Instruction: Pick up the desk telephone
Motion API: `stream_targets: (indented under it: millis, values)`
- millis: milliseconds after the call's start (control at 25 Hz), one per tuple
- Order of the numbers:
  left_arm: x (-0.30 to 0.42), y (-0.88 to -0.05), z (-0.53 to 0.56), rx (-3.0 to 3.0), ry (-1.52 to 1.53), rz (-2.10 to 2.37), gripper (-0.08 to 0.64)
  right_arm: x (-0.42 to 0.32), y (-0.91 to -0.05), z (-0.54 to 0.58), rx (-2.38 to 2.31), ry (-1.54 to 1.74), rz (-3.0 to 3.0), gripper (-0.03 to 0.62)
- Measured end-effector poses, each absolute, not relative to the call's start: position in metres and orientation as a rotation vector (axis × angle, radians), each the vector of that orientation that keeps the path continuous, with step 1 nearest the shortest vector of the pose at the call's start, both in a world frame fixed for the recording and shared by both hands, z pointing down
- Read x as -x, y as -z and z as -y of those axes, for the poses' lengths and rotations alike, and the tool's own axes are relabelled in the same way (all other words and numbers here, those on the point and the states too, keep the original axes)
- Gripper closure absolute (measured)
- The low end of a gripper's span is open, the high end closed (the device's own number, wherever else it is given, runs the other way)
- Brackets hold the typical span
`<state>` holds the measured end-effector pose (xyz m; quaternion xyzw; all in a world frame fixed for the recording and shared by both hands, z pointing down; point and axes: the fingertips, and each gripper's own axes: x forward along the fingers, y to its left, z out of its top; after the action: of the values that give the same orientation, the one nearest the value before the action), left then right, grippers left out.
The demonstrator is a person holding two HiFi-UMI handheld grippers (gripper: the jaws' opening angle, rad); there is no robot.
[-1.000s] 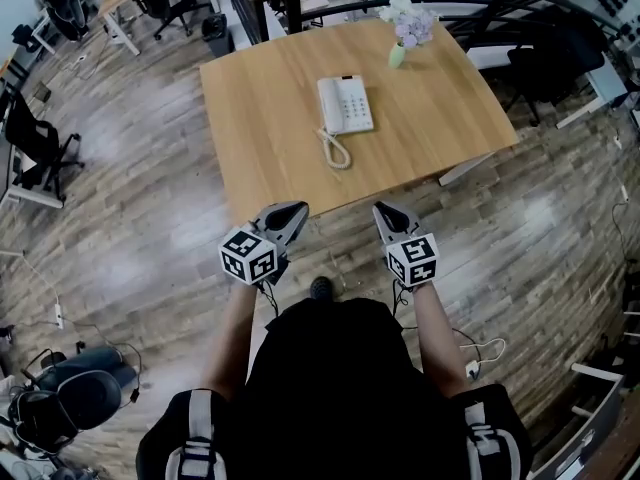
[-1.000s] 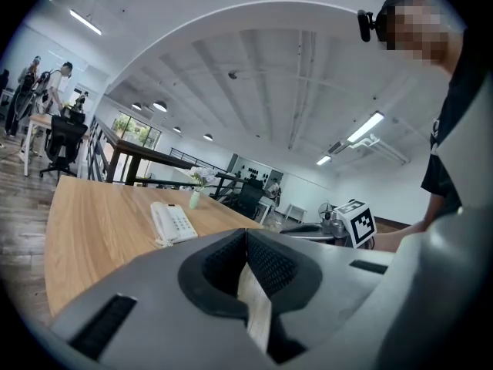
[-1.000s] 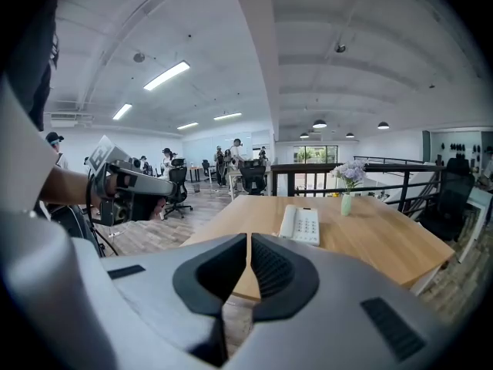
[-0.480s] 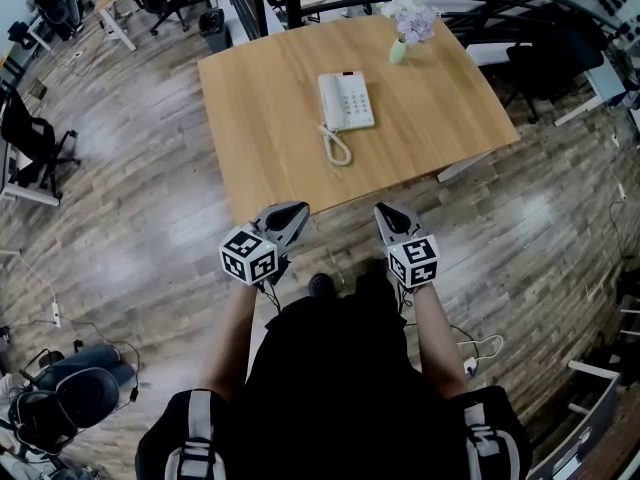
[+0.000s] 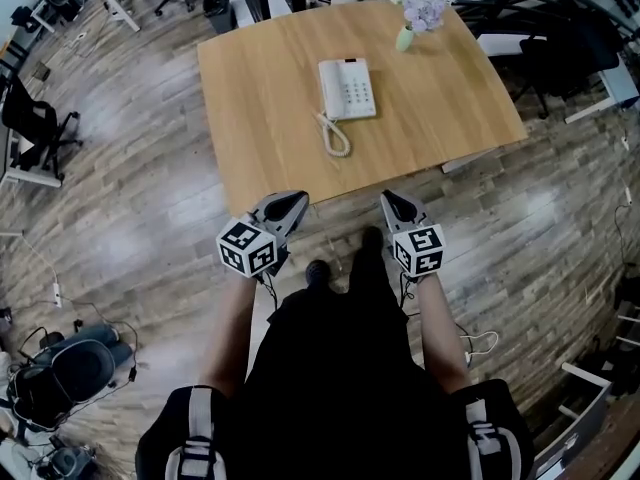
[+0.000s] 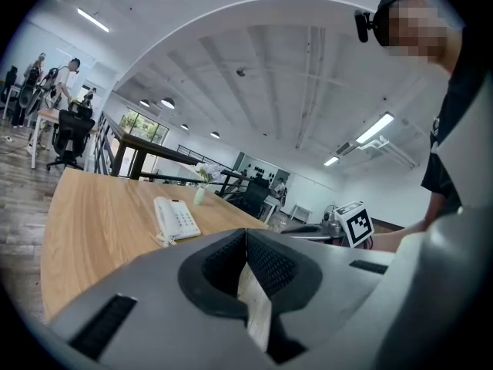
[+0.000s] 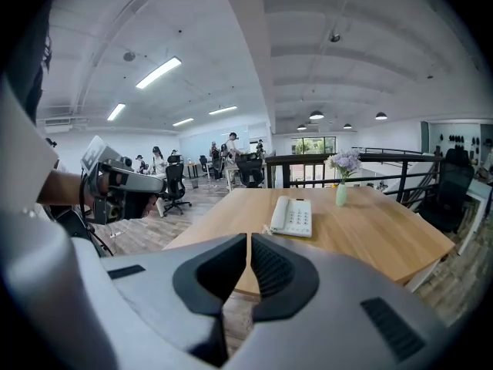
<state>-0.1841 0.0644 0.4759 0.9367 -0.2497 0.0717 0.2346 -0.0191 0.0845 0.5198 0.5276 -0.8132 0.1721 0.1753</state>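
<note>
Head view: 1 telephone (image 5: 347,90) lies on 1 wooden table (image 5: 250,138), handset along its left side, keypad on the right, 1 coiled cord (image 5: 335,138) trailing toward the near edge. 1 vase of flowers (image 5: 405,36) stands near the far right corner, well apart from the telephone. The telephone sits about mid-table, with bare wood on all 4 sides. Plank floor (image 5: 150,218) lies open along the table's near and left edges.

The 2 grippers hover side by side at the near edge, the telephone ahead and between their lines. The left gripper (image 5: 288,202) has its jaws pressed together on nothing; the right gripper (image 5: 390,200) likewise, closed and empty.
</note>
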Motion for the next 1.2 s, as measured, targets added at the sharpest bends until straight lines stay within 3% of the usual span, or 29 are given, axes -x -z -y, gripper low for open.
stream_targets:
  millis: [800,1200]
  values:
    - [0.066,-0.471,-0.011,-2.542,-0.260,0.873,0.538,-0.099,-0.533,-0.006,-1.344,-0.512,2.424,0.558]
    - [0.040,-0.471,0.003,-2.494,-0.263,1.037,0.537,-0.124,-0.541,0.029,-1.182,-0.495,2.492,0.558]
